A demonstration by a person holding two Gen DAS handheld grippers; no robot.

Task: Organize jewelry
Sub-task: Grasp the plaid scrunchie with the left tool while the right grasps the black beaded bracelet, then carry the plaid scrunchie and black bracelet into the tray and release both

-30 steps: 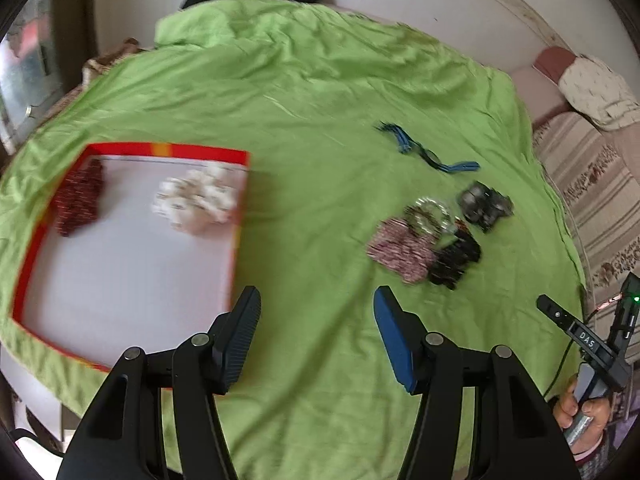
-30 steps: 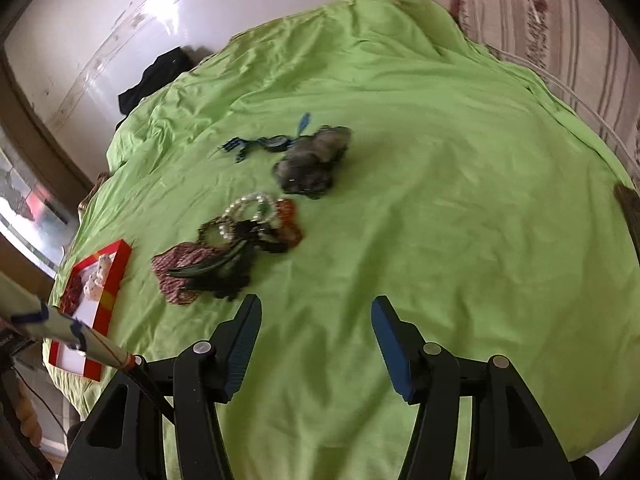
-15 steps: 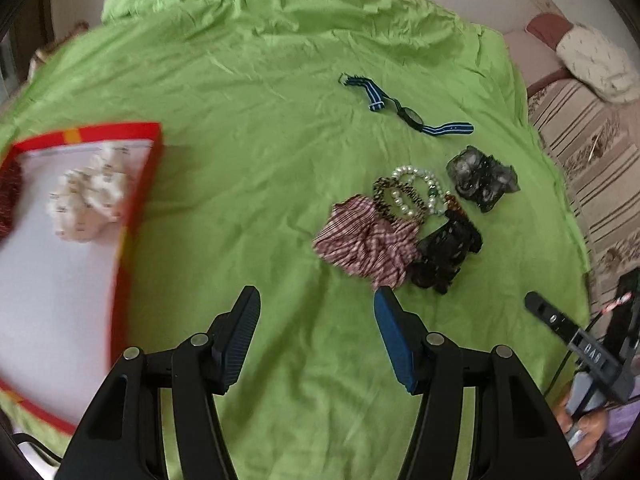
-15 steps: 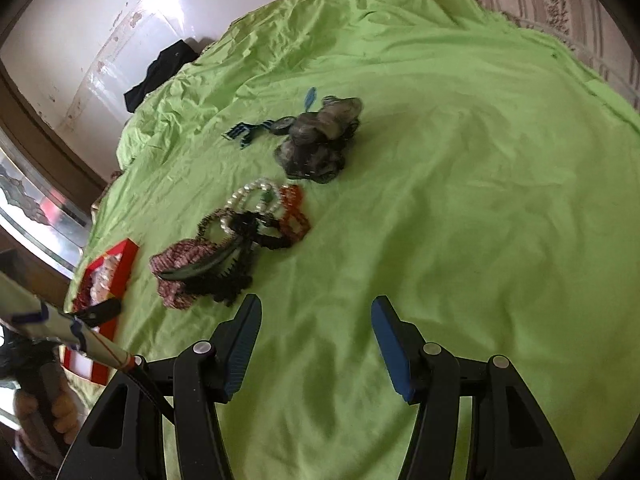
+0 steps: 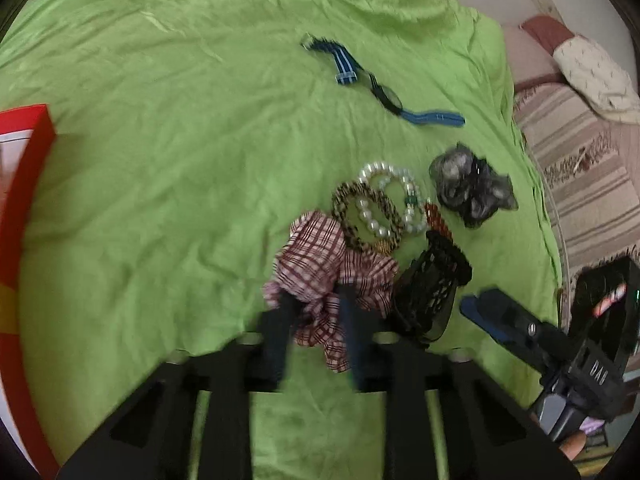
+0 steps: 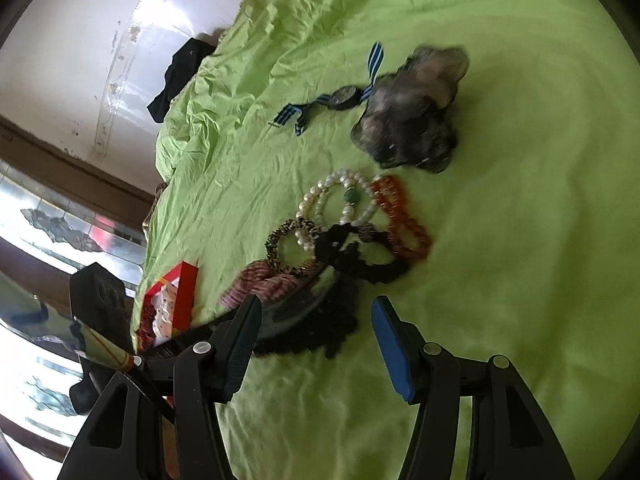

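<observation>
Where half a second ago the left gripper [image 5: 316, 320] hung spread above bare sheet short of the pile, its fingers now stand much closer together, one on each side of the plaid scrunchie [image 5: 328, 264], though blur hides whether they press the cloth. The red tray [image 5: 36, 136] has slid almost out of the left view; in the right view two items show in it. The right gripper [image 6: 314, 344] has come nearer, its fingers wide apart just short of the black hair clip [image 6: 320, 320]. On the green sheet [image 5: 160, 160] I count one plaid scrunchie, one leopard-print scrunchie [image 5: 366, 216], one pearl bracelet [image 5: 394, 196], one orange bead bracelet [image 6: 400, 216], one black lace scrunchie [image 6: 360, 256], one grey scrunchie [image 5: 470, 192] and one blue-striped watch [image 5: 380, 88].
</observation>
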